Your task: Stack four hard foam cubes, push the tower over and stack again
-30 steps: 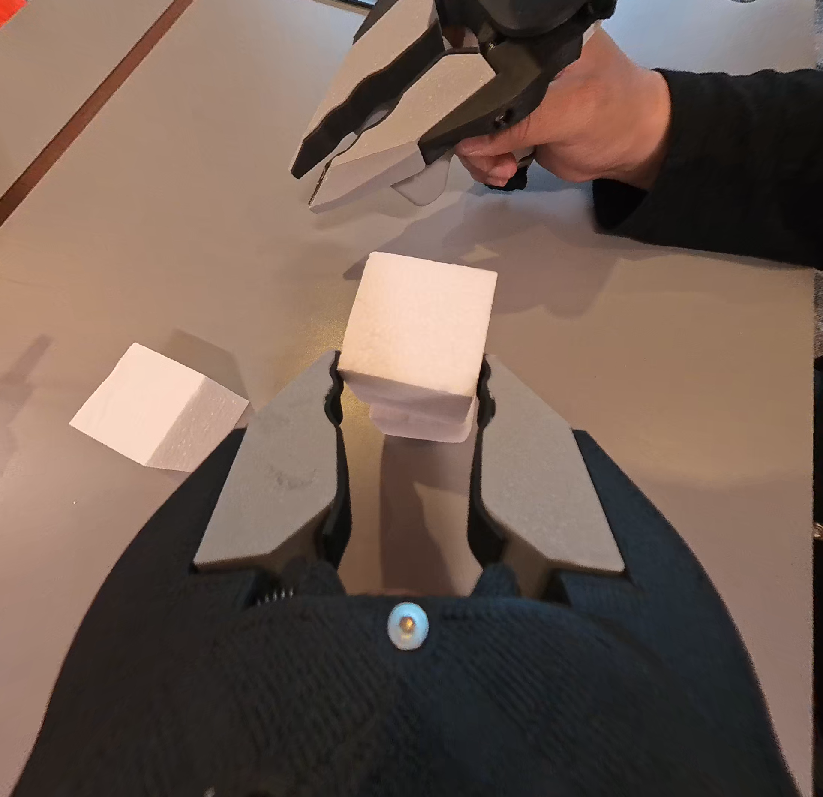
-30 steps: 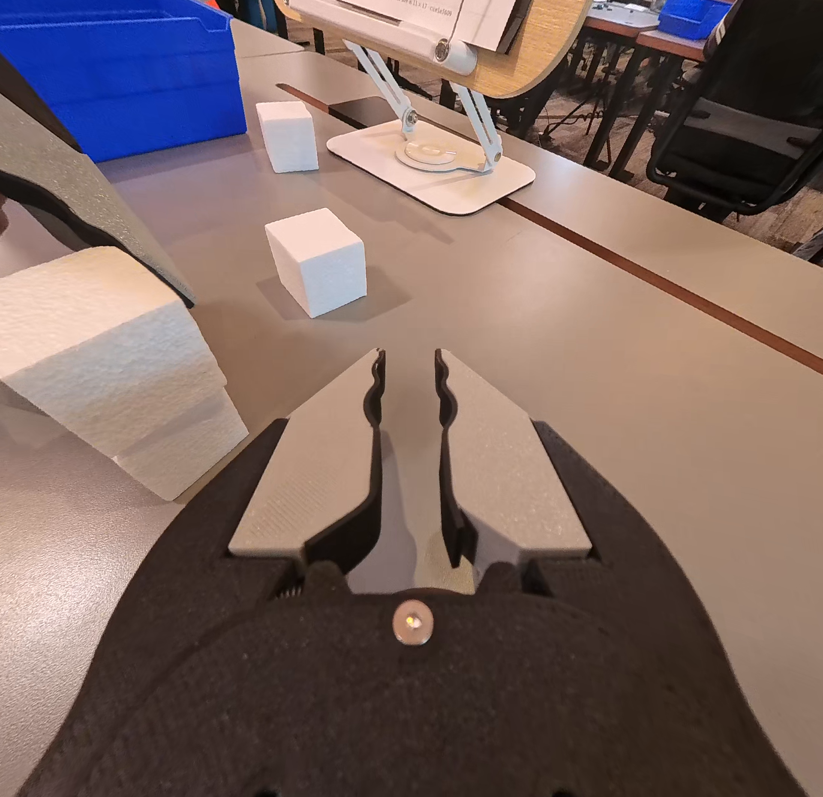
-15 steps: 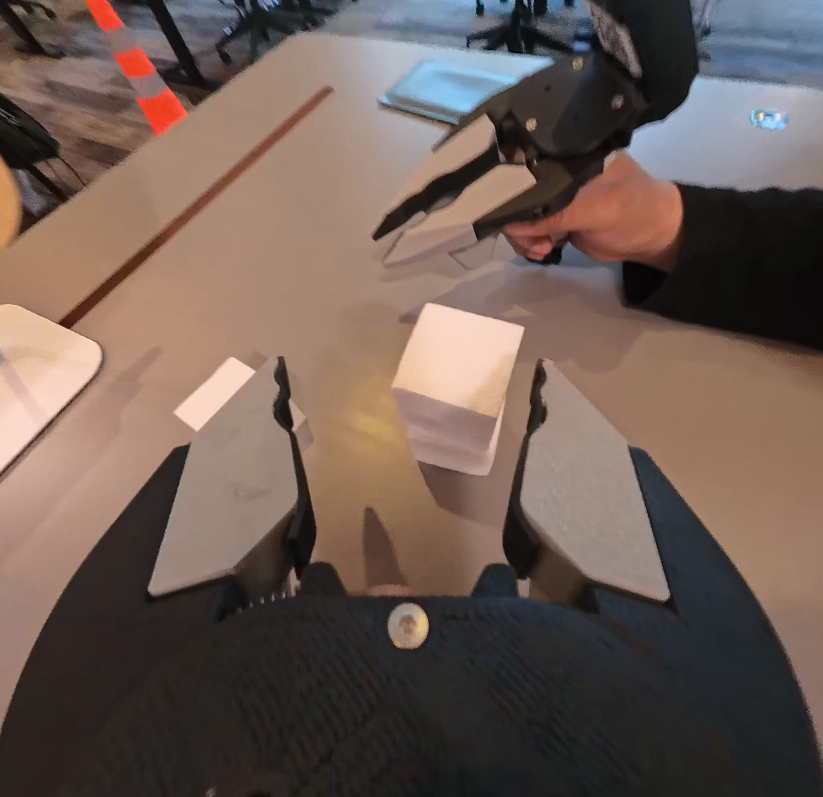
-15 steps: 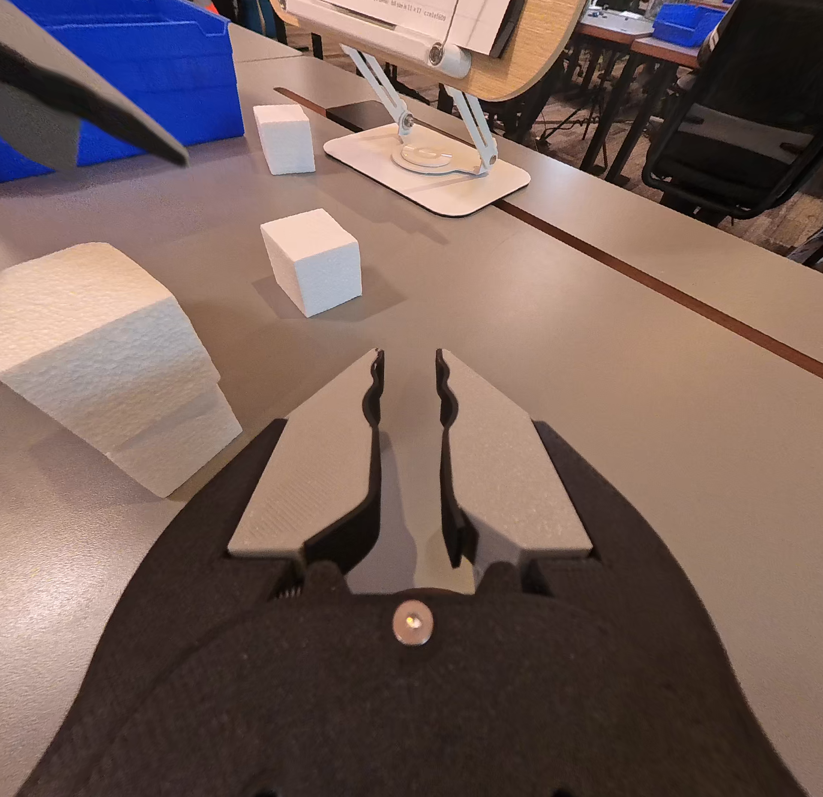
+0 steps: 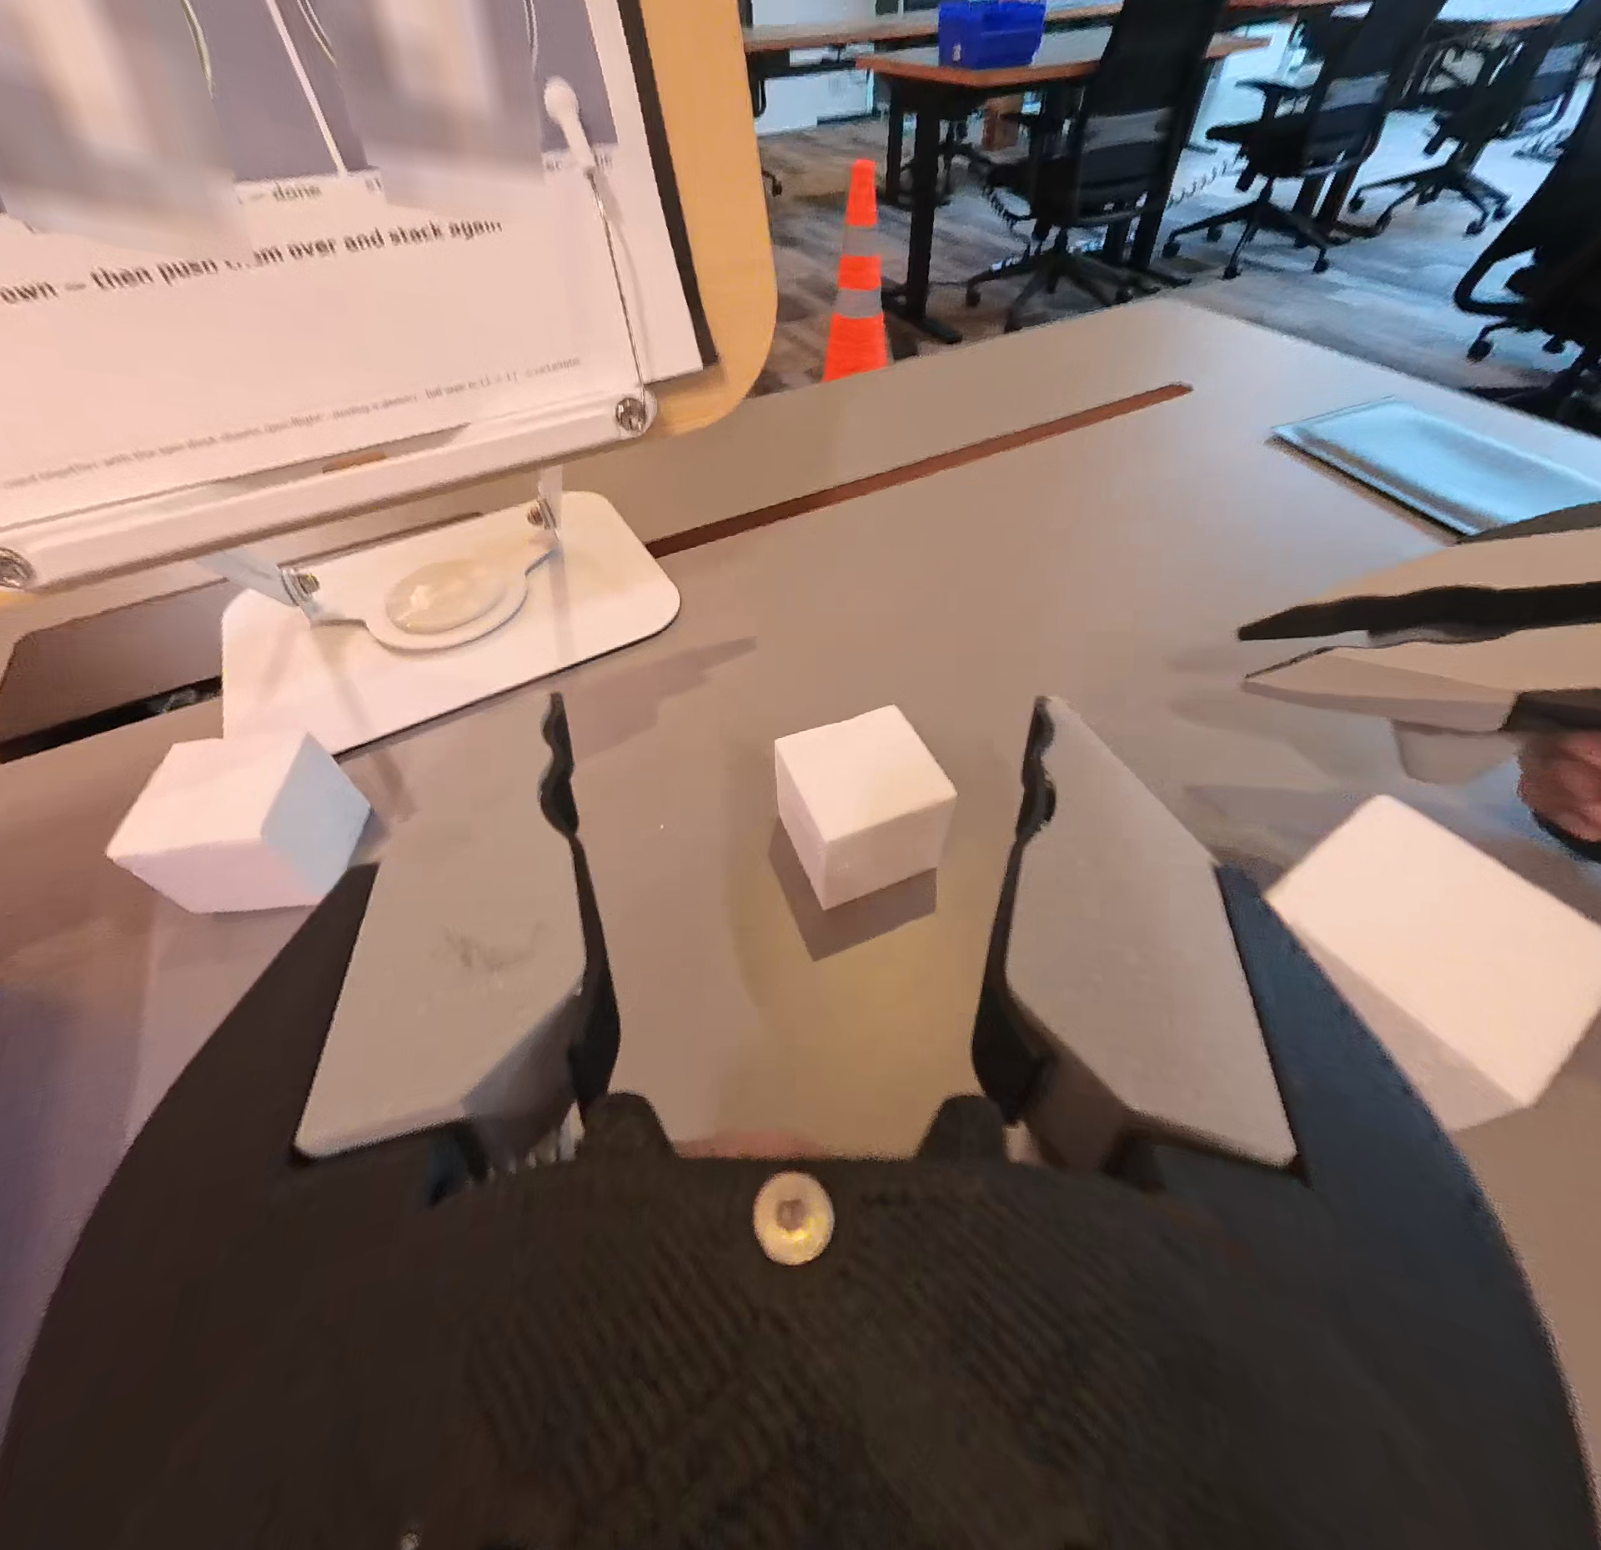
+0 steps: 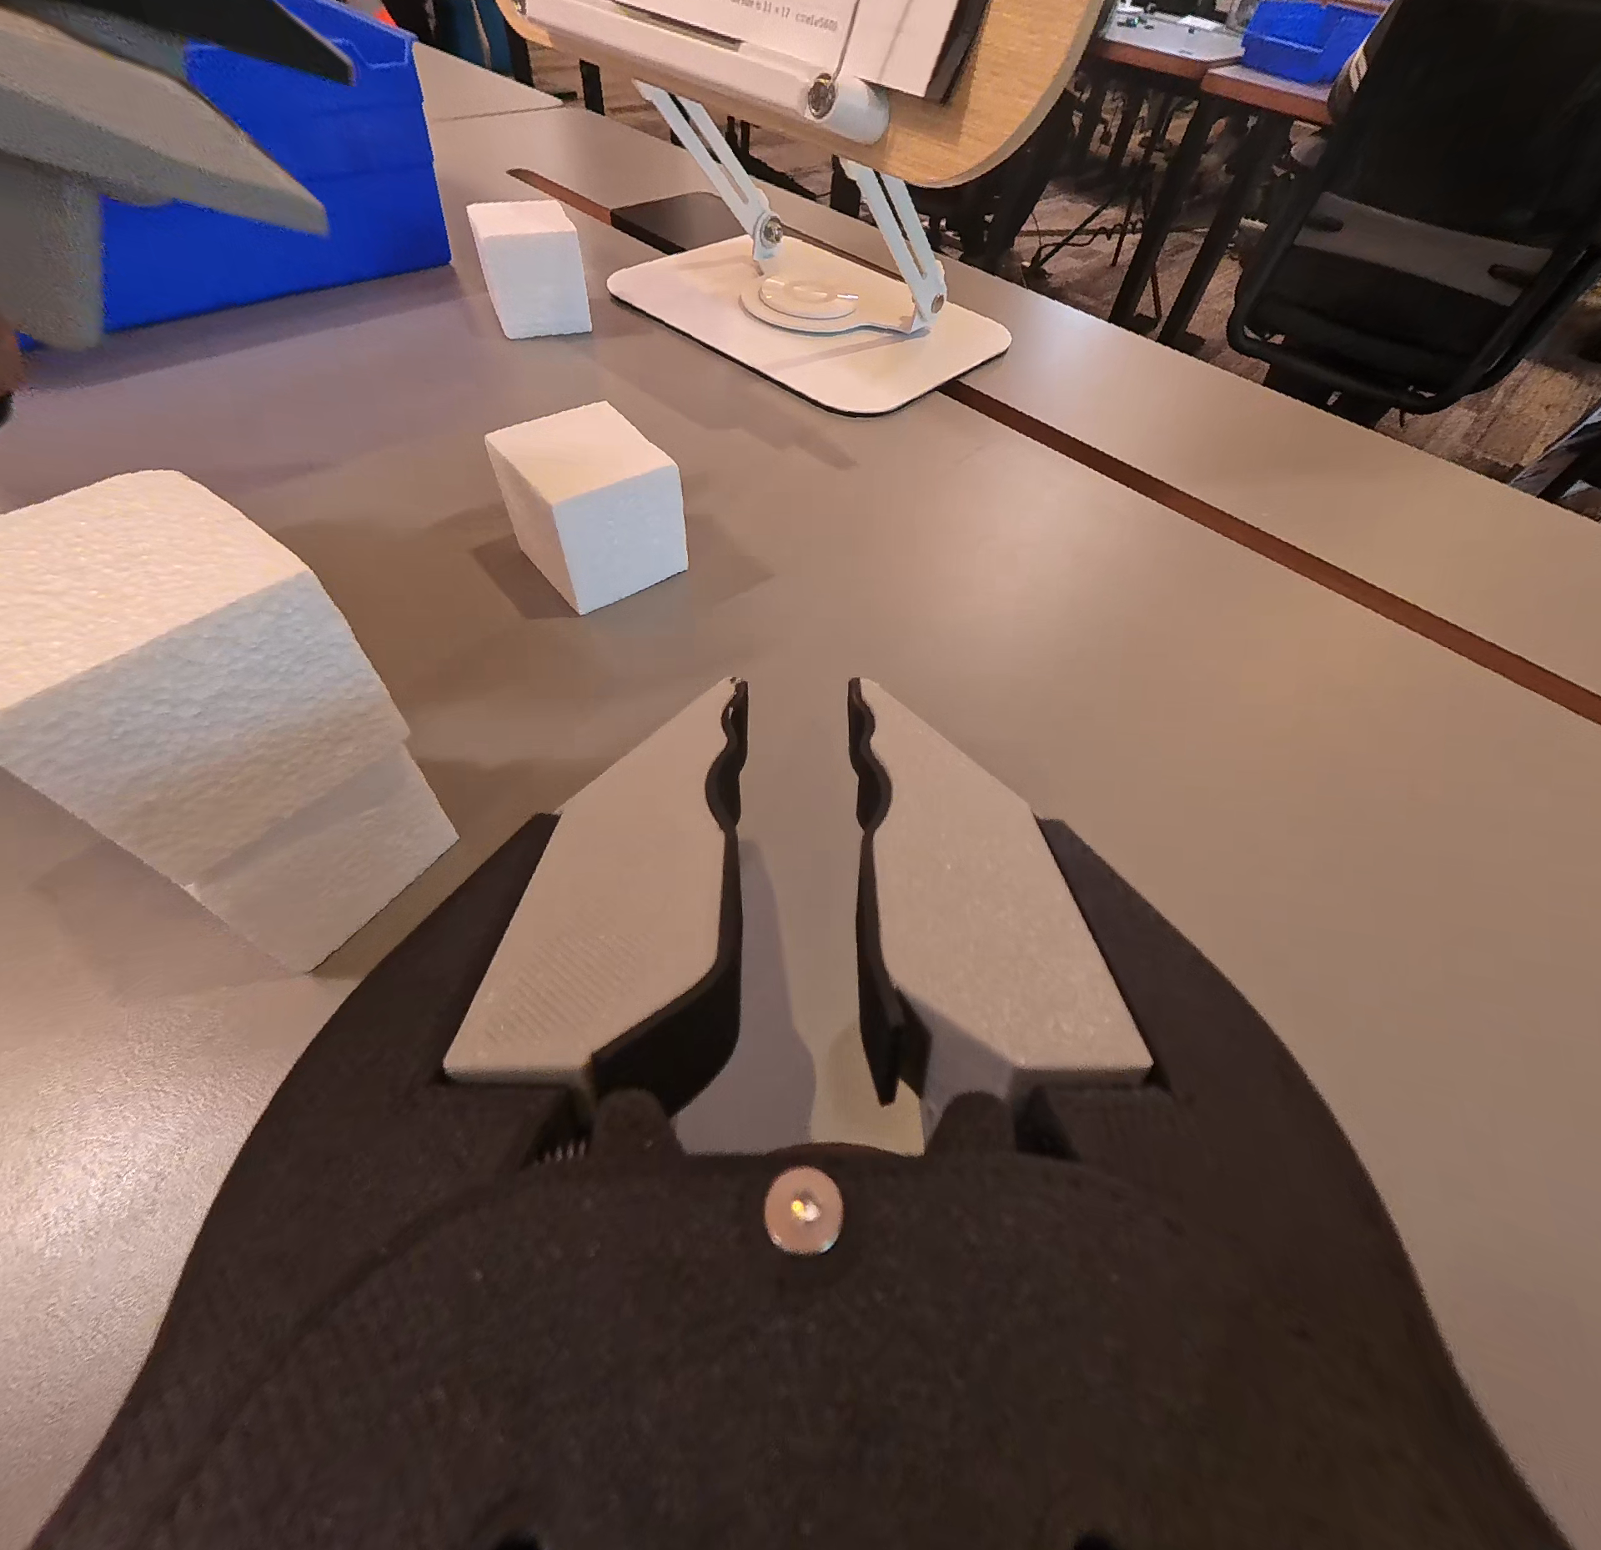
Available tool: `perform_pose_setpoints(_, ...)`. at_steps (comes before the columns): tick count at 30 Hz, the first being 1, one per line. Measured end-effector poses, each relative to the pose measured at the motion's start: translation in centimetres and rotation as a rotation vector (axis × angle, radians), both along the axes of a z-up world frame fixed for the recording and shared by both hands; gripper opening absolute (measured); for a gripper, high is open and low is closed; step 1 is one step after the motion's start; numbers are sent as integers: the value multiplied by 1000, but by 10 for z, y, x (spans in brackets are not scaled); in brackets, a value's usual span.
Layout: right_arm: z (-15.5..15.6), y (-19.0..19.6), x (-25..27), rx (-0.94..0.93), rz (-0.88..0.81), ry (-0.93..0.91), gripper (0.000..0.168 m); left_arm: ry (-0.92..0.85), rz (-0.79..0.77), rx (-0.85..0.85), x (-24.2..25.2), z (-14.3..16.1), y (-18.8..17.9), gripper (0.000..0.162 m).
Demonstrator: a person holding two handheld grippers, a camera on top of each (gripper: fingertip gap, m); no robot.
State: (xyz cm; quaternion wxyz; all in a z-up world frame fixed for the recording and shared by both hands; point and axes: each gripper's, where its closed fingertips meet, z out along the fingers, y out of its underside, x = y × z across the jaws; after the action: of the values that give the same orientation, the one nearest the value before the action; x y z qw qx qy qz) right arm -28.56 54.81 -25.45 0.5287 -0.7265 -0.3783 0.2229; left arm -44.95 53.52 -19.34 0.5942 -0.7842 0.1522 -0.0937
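So right now there's a 2-cube stack point(image 6: 199, 711) sitting on the grey bench point(image 6: 1126, 729), and the top cube looks slightly offset from the one under it, there's a visible ledge on the near side. The left gripper point(image 5: 801, 781) has its fingers spread wide with nothing between them, and it's lined up on a loose cube point(image 5: 862, 802) that sits on the bench a bit ahead of the tips, not touching either one. The right gripper point(image 6: 795, 703) has its fingers nearly closed with just a narrow gap, holding nothing, hanging low over bare bench beside the stack. The 4th cube point(image 6: 530, 268) is farther back, near the white base of the document stand point(image 6: 810, 322) and the blue bin point(image 6: 286, 166). What could go sideways: these foam cubes look super light, so if 1 finger touches the loose cube before the other it'll probably just skate or spin instead of getting pinched square. Then a crooked grip means a crooked drop on a stack that's already a little off, and cube 3 or 4 could tip the whole thing early. Also the right gripper is parked really near the stack, so a careless swing from either side could bump it. And the far cube is tight against the stand, not much room for open fingers there.
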Motion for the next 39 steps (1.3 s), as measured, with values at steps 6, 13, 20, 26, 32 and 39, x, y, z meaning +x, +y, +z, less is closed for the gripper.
perform_pose_setpoints(6,2,-2,-1,10,3,-5,20,31,-20,-78,10,-27,6,103)
perform_pose_setpoints(13,1,-1,0,-4,-10,3,20,43,3,-119,14,-46,13,102)
perform_pose_setpoints(20,4,-3,-3,11,-2,-6,19,-45,-36,-206,33,-68,15,97)
perform_pose_setpoints(26,8,-4,-4,18,2,5,19,66,28,-244,32,-92,29,93)
perform_pose_setpoints(32,10,-5,-4,18,3,13,19,150,76,-304,25,-105,40,83)
perform_pose_setpoints(39,9,-5,-3,20,5,3,19,184,109,-333,-1,-111,40,78)
